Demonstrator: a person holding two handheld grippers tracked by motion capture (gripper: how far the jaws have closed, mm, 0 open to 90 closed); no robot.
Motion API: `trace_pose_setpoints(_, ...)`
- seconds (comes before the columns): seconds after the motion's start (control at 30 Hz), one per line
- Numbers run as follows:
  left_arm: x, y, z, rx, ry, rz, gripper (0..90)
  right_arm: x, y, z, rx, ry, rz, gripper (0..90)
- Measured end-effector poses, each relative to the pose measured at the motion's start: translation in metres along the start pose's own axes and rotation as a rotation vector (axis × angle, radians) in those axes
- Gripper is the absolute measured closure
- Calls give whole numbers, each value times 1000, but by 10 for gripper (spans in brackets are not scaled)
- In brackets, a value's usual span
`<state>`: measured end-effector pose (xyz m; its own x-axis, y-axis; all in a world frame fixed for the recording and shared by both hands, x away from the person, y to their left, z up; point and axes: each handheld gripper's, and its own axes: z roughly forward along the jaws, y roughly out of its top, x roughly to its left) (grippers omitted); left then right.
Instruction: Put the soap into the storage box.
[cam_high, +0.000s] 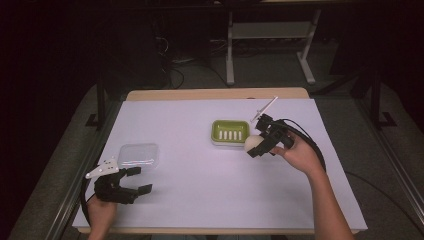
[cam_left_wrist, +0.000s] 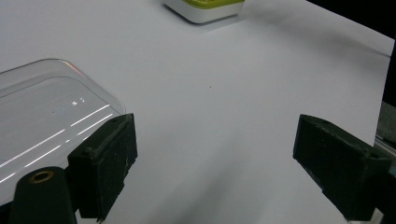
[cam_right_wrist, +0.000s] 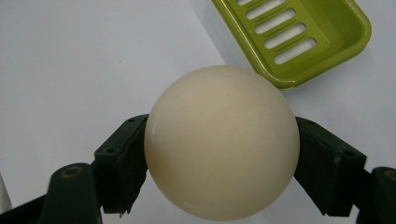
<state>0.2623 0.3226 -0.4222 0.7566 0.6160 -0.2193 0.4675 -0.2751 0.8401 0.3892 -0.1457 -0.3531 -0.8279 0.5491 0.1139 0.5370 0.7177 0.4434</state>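
A cream round soap (cam_high: 253, 142) (cam_right_wrist: 222, 142) is clamped between the jaws of my right gripper (cam_high: 257, 146) (cam_right_wrist: 222, 154), held just off the right end of the green slotted soap dish (cam_high: 229, 131) (cam_right_wrist: 303, 37). The dish sits in a white base at the table's middle. My left gripper (cam_high: 139, 180) (cam_left_wrist: 212, 163) rests near the front left edge, jaws wide apart with nothing between them. A clear plastic lid (cam_high: 138, 154) (cam_left_wrist: 42, 121) lies flat just beyond it, beside its left jaw in the left gripper view.
A white sheet (cam_high: 200, 190) covers the wooden table. Dark floor, cables and a white stand's legs (cam_high: 305, 60) lie beyond the far edge. Broad bare sheet stretches between the two grippers.
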Motion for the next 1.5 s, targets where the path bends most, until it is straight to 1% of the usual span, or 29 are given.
trace_pose_setpoints(0.13, 0, 0, 2, -2, -6, 0, 129, -2, 3, 1, 14, -6, -1, 235)
trace_pose_setpoints(0.17, -1, 0, 2, 6, -7, 4, 129, -3, 6, 1, 19, -7, -3, 235)
trace_pose_setpoints(0.3, 0, 0, 2, 8, -8, 4, 129, -4, 10, 1, 17, -3, -8, 235)
trace_pose_setpoints(0.57, 0, 0, 2, 1, -9, 1, 129, -5, 24, 3, 28, 0, -39, 235)
trace_pose_setpoints(0.73, 0, 0, 2, -1, -9, 0, 129, -7, 28, 4, 27, 8, -40, 235)
trace_pose_setpoints(0.8, 0, 0, 2, 2, -9, 2, 129, -8, 30, 5, 34, 6, -39, 235)
trace_pose_setpoints(0.87, 0, 0, 2, -1, -9, 0, 129, -9, 32, 6, 37, 3, -49, 235)
trace_pose_setpoints(0.97, 0, 0, 2, 1, -10, 1, 129, -10, 34, 6, 46, 2, -44, 235)
trace_pose_setpoints(1.1, 1, 0, 1, 1, -11, 1, 129, -11, 38, 6, 37, 8, -49, 235)
trace_pose_setpoints(1.43, 0, 0, 0, -7, -9, -9, 129, -14, 50, 7, 55, 5, -62, 235)
trace_pose_setpoints(1.47, 0, 0, 0, -7, -9, -8, 129, -14, 51, 8, 54, 0, -62, 235)
trace_pose_setpoints(1.5, 1, 0, 0, -6, -9, -6, 129, -15, 52, 8, 51, 5, -60, 235)
